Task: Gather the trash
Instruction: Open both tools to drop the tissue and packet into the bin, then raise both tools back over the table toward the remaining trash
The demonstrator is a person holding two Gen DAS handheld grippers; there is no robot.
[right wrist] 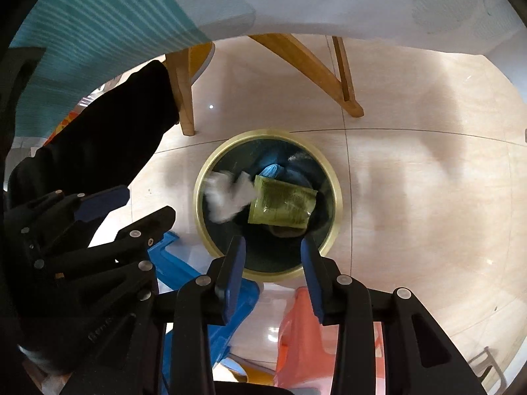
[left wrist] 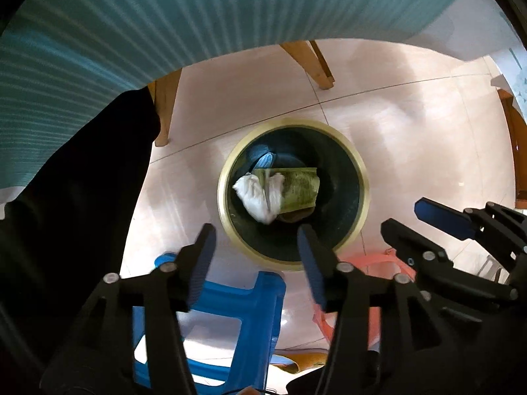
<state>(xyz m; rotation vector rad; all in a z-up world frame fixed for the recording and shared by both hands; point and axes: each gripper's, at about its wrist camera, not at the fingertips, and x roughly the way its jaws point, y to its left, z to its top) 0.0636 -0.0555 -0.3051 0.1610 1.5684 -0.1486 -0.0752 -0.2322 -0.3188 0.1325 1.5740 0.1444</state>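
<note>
Two grippers hang over the round bin (left wrist: 359, 194), left gripper (left wrist: 255, 247) and right gripper (right wrist: 273, 256) both parted and empty. Inside lie a white tissue (left wrist: 258, 194) and a green packet (right wrist: 281, 205), its print too blurred to read.

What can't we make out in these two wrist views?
- White tissue: motion-blurred in the right wrist view, so landed or still falling is unclear.
- Bin bottom: covered by the tissue and green packet.
- Blue stool and pink stool: largely blocked by the claws.
</note>
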